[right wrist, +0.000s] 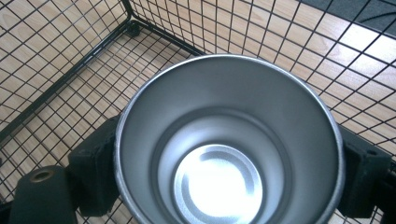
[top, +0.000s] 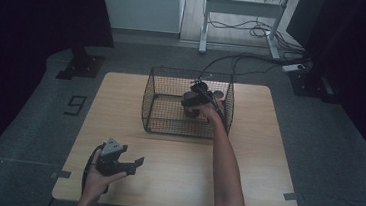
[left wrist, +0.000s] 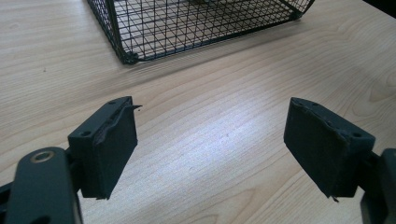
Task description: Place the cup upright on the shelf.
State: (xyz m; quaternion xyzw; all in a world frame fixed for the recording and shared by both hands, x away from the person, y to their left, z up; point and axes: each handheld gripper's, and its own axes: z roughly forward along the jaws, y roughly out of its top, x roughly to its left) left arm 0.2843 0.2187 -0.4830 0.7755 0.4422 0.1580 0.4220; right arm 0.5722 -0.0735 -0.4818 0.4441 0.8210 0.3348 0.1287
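Left gripper (top: 133, 164): nearest to us, low over the bare wooden surface (top: 175, 172), its jaws wide apart with nothing between them.
Right gripper (top: 195, 100): we see it reaching down into the wire basket (top: 159, 98), jaws clamped on either side of the metal cup (right wrist: 229, 144).
Cup: mouth up, empty, shiny inside, within the basket near its right wall; whether it touches the mesh floor we can't quite tell.
Basket: on the far middle of the surface, well apart from the left gripper.
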